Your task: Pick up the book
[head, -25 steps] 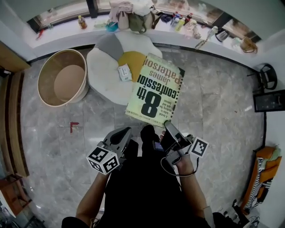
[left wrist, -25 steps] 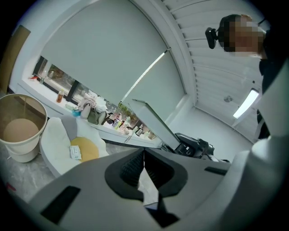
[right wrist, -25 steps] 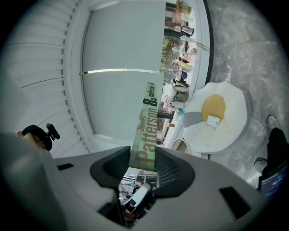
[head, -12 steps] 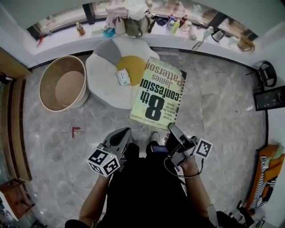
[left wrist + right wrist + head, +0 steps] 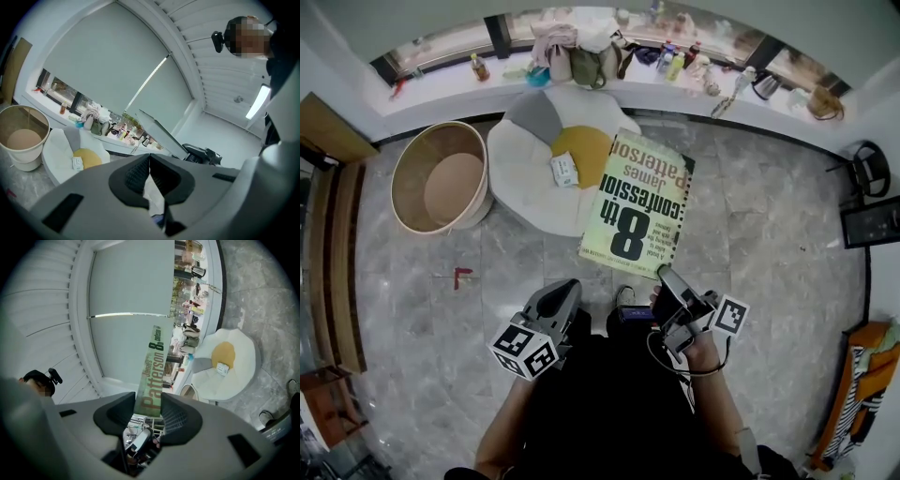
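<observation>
- The book (image 5: 637, 208) is off the floor (image 5: 750, 216), held in the air. In the head view it overlaps the right edge of the white floor cushion (image 5: 525, 173).
- The book's pale green cover, with dark lettering, faces up toward the head camera. Its near edge points away from the cushion, toward the person.
- The right gripper (image 5: 664, 278) grips the book at that near edge. In the right gripper view both jaws press on the spine, which rises straight up between them.
- The left gripper (image 5: 569, 285) is on the near side of the cushion, beside the right gripper and clear of the book. In the left gripper view its jaws are closed, tips together, with nothing held.
- The cushion has a yellow centre and a grey section on its far side. A small white packet (image 5: 565, 171) lies on it, next to the yellow part.
- A round tub (image 5: 441, 178) stands on the floor just left of the cushion.
- A small red mark (image 5: 461, 276) lies on the floor to the near left of the cushion.
- A window ledge (image 5: 441, 80) runs behind the cushion and carries bottles and bags.
</observation>
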### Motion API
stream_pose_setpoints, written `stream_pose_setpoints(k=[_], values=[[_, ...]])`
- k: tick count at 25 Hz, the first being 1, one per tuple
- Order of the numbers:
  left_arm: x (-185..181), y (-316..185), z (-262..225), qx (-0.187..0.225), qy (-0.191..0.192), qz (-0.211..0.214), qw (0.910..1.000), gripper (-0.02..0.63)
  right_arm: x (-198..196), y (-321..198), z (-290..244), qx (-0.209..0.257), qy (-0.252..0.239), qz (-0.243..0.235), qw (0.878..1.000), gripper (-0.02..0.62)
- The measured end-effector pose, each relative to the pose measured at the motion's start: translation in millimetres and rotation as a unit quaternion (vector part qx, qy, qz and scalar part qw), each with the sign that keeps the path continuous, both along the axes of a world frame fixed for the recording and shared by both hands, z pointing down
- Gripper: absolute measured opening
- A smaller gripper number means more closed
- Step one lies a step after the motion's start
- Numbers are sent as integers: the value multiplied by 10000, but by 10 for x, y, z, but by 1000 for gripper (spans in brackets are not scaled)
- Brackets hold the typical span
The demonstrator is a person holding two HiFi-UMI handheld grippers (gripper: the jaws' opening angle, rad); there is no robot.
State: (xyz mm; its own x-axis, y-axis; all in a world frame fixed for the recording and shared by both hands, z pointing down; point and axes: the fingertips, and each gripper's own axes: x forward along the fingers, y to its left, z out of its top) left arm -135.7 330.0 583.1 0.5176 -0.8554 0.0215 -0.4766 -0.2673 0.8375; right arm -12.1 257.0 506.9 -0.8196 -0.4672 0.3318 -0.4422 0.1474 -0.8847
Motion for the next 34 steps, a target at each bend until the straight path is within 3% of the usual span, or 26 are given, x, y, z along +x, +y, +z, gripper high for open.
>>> stream_pose_setpoints(k=[34], values=[[285, -277, 150, 101, 31, 24, 9999, 14, 242, -146, 250, 118, -9, -79, 9999, 181]])
